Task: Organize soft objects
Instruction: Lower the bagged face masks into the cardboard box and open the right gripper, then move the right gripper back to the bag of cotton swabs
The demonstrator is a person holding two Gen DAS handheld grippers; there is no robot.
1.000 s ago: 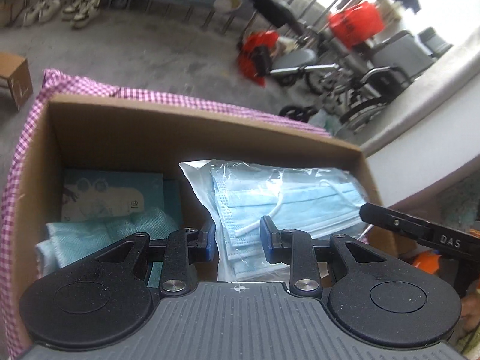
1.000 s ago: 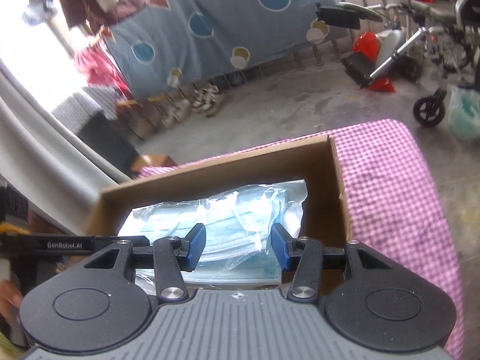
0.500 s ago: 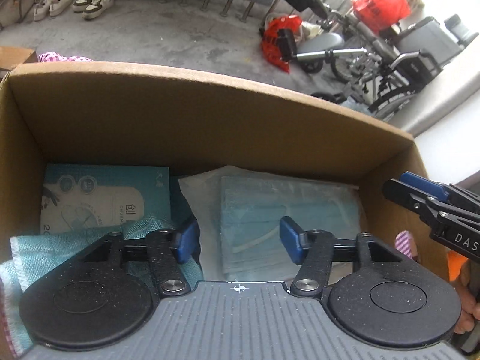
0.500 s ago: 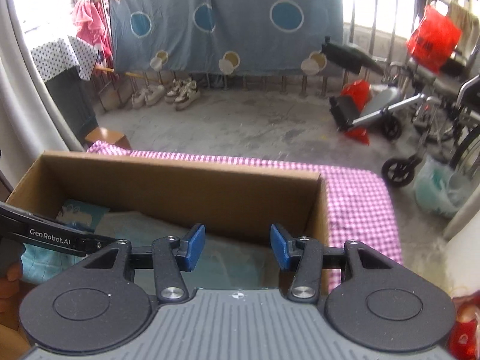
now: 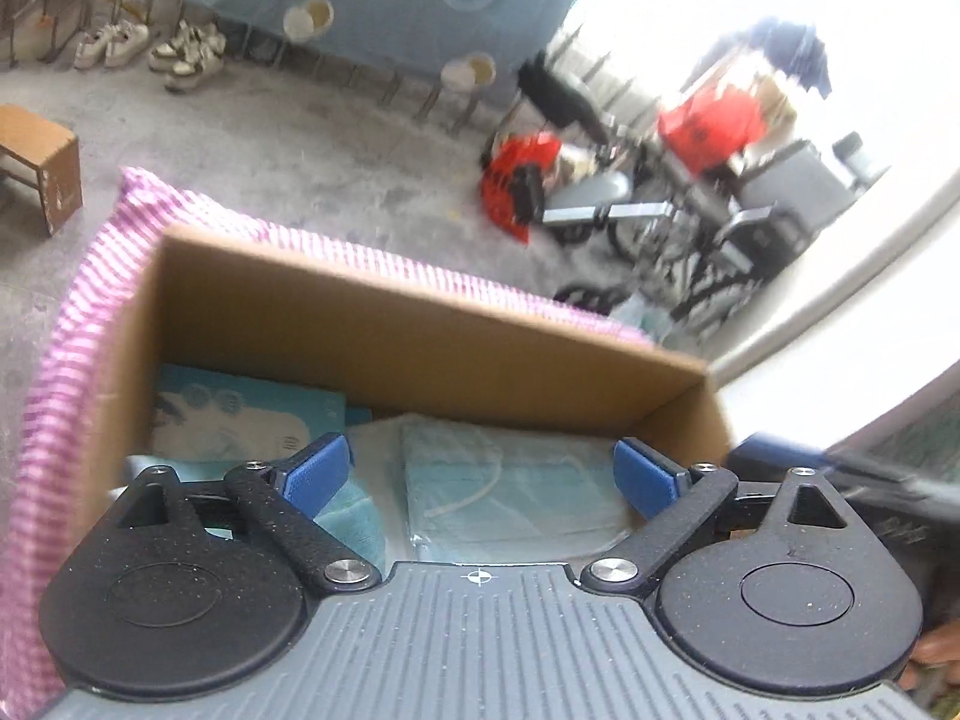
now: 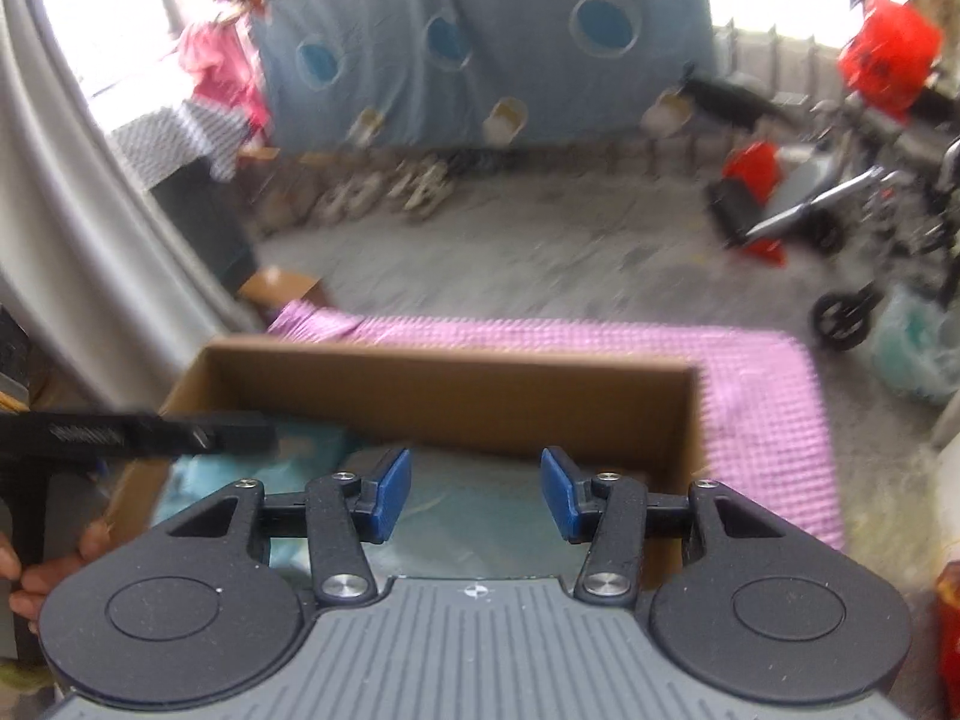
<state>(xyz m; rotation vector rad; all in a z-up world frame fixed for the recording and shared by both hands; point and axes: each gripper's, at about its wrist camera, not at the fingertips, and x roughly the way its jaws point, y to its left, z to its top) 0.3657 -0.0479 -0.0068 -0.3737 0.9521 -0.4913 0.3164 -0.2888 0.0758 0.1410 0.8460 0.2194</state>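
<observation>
An open cardboard box (image 5: 390, 330) sits on a pink checkered cloth (image 5: 78, 312). In it lie a clear pack of blue face masks (image 5: 510, 492), a teal cloth (image 5: 351, 516) and a light blue tissue pack (image 5: 240, 414). My left gripper (image 5: 483, 471) hovers over the mask pack with its jaws opening wide, and the pads touch nothing. My right gripper (image 6: 476, 489) hangs above the box (image 6: 450, 396) and the mask pack (image 6: 480, 522). Its jaws stand apart with nothing between them. A finger of the left gripper (image 6: 150, 432) crosses the box's left side.
The checkered cloth (image 6: 768, 408) extends to the right of the box. On the concrete floor stand a wheelchair (image 6: 840, 222), red bags (image 5: 516, 180), shoes (image 5: 180, 51) and a small cardboard box (image 5: 42, 168). A hand (image 6: 54, 564) holds the left gripper's handle.
The left jaws have spread from narrow to wide, and the mask pack now lies flat in the box. Both grippers have drawn back and up from the box.
</observation>
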